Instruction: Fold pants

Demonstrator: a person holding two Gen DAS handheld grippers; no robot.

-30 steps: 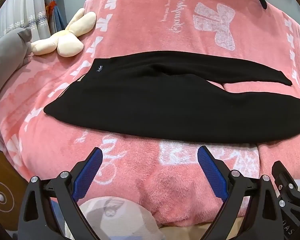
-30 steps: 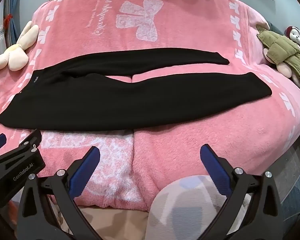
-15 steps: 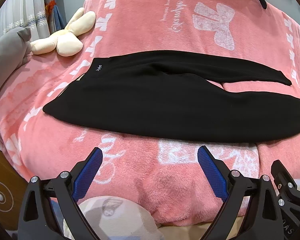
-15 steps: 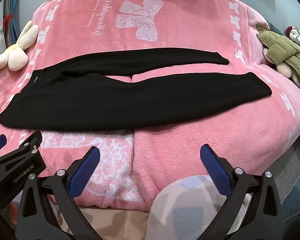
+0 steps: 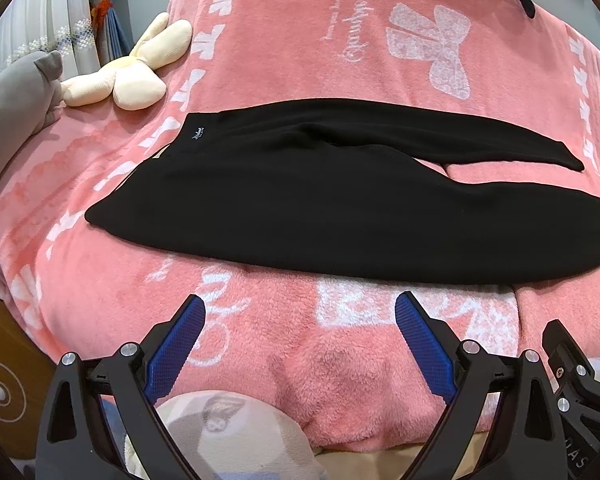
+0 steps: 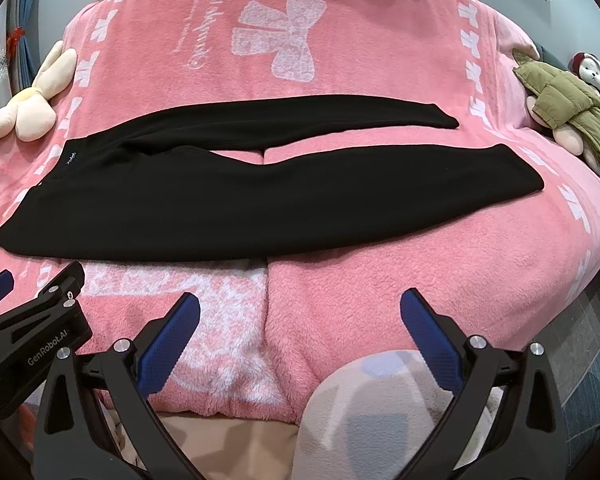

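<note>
While nothing has been folded yet, the pink fleece blanket [image 5: 260,340] spreads out ahead of both pairs of jaws, covering the bed, and the black pants [image 6: 228,200] lie flat on it, well beyond the fingertips, stretched crosswise with the waistband off to the left of the jaws and the two legs running away to the right, parted in a narrow V. The near leg lies closest to the jaws; the far leg sits behind it.

To my eye this is the very start: the approach before the first grasp. The next move likely calls for both grippers to reach forward to one leg's outer edge, one near the waist and one near the cuff, pinch only that layer off the plush pile, and carry it over onto the other leg.

The right gripper [image 6: 300,316] hangs low over the blanket's front edge, jaws spread wide, empty. The left gripper [image 5: 300,320] sits just beside it, equally wide apart and holding nothing.

A cream plush bunny [image 5: 128,76] rests beyond the waistband, and a doll in an olive jacket [image 6: 568,108] lies beyond the cuffs.
</note>
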